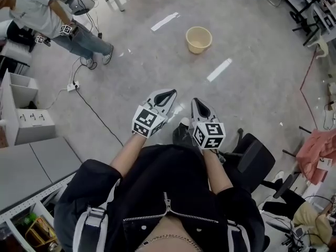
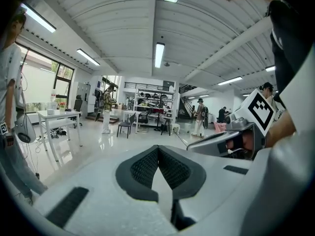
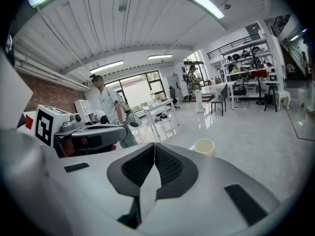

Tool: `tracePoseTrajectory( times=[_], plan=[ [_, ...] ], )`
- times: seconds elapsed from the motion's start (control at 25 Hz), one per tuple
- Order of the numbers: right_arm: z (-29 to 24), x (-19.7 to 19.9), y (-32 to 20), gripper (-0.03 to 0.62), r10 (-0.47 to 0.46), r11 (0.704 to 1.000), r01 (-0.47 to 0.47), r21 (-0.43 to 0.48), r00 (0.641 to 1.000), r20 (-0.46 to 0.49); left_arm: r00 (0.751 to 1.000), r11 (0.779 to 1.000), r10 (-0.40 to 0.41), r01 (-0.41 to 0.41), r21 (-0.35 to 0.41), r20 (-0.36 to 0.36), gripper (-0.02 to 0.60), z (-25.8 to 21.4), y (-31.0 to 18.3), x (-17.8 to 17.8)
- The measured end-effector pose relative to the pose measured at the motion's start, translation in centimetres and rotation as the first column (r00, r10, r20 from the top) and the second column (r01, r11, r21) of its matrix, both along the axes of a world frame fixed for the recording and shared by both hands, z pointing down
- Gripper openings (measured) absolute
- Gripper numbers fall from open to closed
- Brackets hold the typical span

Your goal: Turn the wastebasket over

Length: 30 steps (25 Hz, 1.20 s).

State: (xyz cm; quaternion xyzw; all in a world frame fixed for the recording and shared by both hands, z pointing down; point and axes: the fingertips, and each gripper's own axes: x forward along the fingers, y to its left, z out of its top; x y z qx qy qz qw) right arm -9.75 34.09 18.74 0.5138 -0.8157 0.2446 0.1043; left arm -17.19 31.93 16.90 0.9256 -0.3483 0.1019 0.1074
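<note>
A pale yellow wastebasket (image 1: 199, 39) stands upright on the grey floor, its open mouth facing up, well ahead of both grippers. In the right gripper view the wastebasket (image 3: 204, 146) shows just past the jaws, to the right. My left gripper (image 1: 167, 95) is held out at waist height, shut, with nothing between its jaws. My right gripper (image 1: 199, 106) is beside it, also shut and empty. Its closed tips (image 3: 154, 144) meet in a line. The left gripper (image 2: 158, 148) looks across the room, and the basket is out of its view.
A person (image 1: 58, 21) stands at the far left near a cable and power strip (image 1: 72, 86). A grey table (image 1: 31, 168) and white shelf unit (image 1: 23, 112) lie at my left. A black office chair (image 1: 254, 159) stands at my right. White tape strips (image 1: 219, 70) mark the floor.
</note>
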Motion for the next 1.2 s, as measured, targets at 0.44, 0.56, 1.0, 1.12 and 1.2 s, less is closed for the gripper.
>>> tracePoseTrajectory(
  times=[0.44,0.56,1.0,1.12,1.2],
  plan=[
    [-0.2,6.2,-7.3,0.011,-0.037,0.999,0.036,0.013,0.999,0.024,0.999,1.000,-0.024,0.023,0.020,0.037,0.005,-0.9,-6.3,5.8],
    [0.1,7.1,-8.1,0.011,-0.032,0.999,0.031,0.013,0.999,0.040,0.998,0.999,-0.034,0.033,0.018,0.057,0.005,-0.7,-7.3,6.0],
    [0.2,10.4,-10.8,0.011,0.066,0.998,-0.067,0.012,0.996,0.058,0.995,0.999,0.032,-0.035,0.035,0.091,0.005,-1.2,-11.5,8.5],
    [0.3,11.4,-12.0,0.011,0.099,0.995,-0.100,0.011,0.994,0.051,0.994,0.997,0.066,-0.070,0.038,0.083,0.005,-1.0,-13.0,9.6],
    [0.5,12.3,-13.0,0.011,0.115,0.993,-0.116,0.008,0.992,0.045,0.994,0.996,0.082,-0.085,0.035,0.076,0.005,-0.6,-14.3,10.5]
  ],
)
